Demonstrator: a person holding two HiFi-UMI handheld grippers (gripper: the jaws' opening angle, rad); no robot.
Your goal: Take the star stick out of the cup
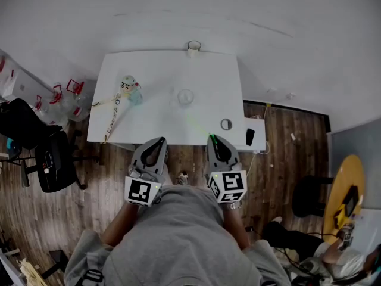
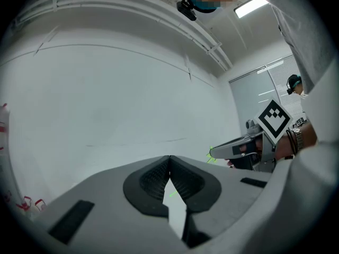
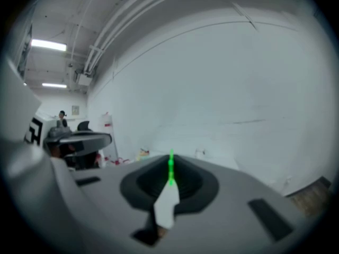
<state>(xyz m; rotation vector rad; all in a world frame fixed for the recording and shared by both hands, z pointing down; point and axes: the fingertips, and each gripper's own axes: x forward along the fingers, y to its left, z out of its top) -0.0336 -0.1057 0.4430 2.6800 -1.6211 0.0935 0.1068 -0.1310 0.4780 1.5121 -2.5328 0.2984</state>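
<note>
The 2 claws sit at the near edge of the white counter point(image 1: 155, 124), above the wood floor point(image 1: 280, 154). The left claw point(image 1: 159, 140) is closed with nothing in it. The right claw point(image 1: 212, 138) is closed on the thin green star stick point(image 3: 170, 169), which pokes out past its tips toward the clear cup point(image 1: 186, 96) at mid-counter. Bare counter lies between the claws and the cup. A toy figure point(image 1: 128, 88) with a strap lies far left. A small ring point(image 1: 226, 124) and a black block point(image 1: 250, 137) sit by the right edge.
</note>
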